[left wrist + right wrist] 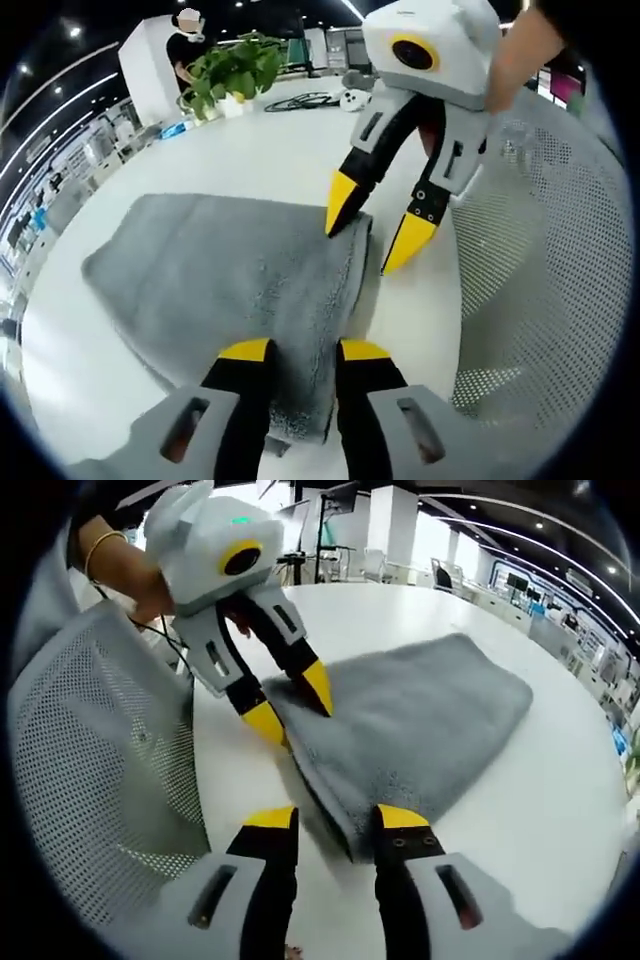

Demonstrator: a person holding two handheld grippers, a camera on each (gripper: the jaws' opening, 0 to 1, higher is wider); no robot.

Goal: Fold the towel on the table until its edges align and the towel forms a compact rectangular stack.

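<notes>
A grey towel (230, 270) lies folded on the white table (260, 160), its doubled edge toward me. In the left gripper view my left gripper (305, 350) stands open with the towel's near edge between its yellow-tipped jaws. The right gripper (373, 222) comes in from above, open, its tips on either side of the towel's far corner. In the right gripper view my right gripper (335, 817) straddles the folded edge of the towel (420, 720). Farther up that edge, the left gripper (292, 702) is open around the other corner.
A white mesh chair back (540, 250) (100, 760) stands close against the table beside the towel. At the table's far side are a potted plant (235, 70), black cables (300, 100) and a standing person (185, 40). A hand (110, 560) holds the left gripper.
</notes>
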